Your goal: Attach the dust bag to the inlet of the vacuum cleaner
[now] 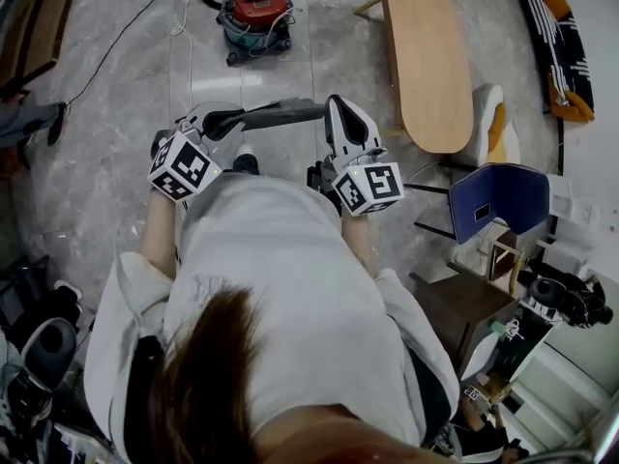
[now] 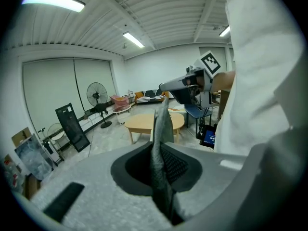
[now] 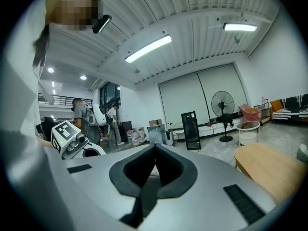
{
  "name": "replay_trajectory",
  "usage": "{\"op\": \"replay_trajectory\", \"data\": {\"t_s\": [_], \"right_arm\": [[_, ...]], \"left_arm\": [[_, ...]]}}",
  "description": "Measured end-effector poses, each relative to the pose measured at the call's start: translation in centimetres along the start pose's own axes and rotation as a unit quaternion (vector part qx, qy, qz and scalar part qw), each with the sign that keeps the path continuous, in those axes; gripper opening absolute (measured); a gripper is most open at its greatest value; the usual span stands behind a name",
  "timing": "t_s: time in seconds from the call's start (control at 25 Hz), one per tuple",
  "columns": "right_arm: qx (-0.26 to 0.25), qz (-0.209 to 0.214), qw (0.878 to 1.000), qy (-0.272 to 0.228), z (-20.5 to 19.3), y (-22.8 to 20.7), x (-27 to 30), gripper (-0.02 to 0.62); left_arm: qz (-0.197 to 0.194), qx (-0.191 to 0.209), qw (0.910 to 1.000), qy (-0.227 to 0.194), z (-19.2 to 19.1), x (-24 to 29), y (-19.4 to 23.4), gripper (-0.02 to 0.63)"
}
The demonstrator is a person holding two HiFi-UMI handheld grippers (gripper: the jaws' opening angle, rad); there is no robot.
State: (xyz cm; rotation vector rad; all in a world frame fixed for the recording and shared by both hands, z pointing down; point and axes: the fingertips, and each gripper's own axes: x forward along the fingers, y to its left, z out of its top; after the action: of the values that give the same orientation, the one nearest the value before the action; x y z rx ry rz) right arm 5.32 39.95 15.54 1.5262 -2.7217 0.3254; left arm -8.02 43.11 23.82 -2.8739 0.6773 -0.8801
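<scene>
The red and teal vacuum cleaner (image 1: 253,13) stands on the floor well ahead of me, with its black hose curled behind it. Between my two grippers, at chest height, the grey dust bag (image 1: 276,114) is stretched as a dark strip. My left gripper (image 1: 215,122) is shut on one end of it. In the left gripper view the grey fabric (image 2: 161,129) rises out of the closed left gripper (image 2: 162,177) toward the right gripper (image 2: 190,84). My right gripper (image 1: 334,106) is shut on the other end, where only a thin edge shows at the right gripper's (image 3: 154,170) tips.
An oval wooden table (image 1: 426,61) is ahead on the right, with a blue chair (image 1: 498,196) nearer me. A thin cable (image 1: 126,37) runs over the grey floor on the left. A standing fan (image 2: 97,97) and people (image 3: 79,114) are farther off in the room.
</scene>
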Motion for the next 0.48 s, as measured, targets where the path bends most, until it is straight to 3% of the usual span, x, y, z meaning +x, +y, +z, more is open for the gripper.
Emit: {"op": "replay_trajectory", "data": {"t_s": [0.24,0.48], "right_arm": [[0.004,-0.029,1.000,-0.011,1.4,-1.3,3.0,0.002],[-0.002,-0.028,1.000,-0.003,1.8,-2.1,4.8,0.002]], "left_arm": [[-0.012,0.003,0.9999,-0.004,-0.6,0.6,4.4,0.038],[-0.010,-0.018,0.9998,-0.003,-1.5,1.1,6.4,0.038]]}}
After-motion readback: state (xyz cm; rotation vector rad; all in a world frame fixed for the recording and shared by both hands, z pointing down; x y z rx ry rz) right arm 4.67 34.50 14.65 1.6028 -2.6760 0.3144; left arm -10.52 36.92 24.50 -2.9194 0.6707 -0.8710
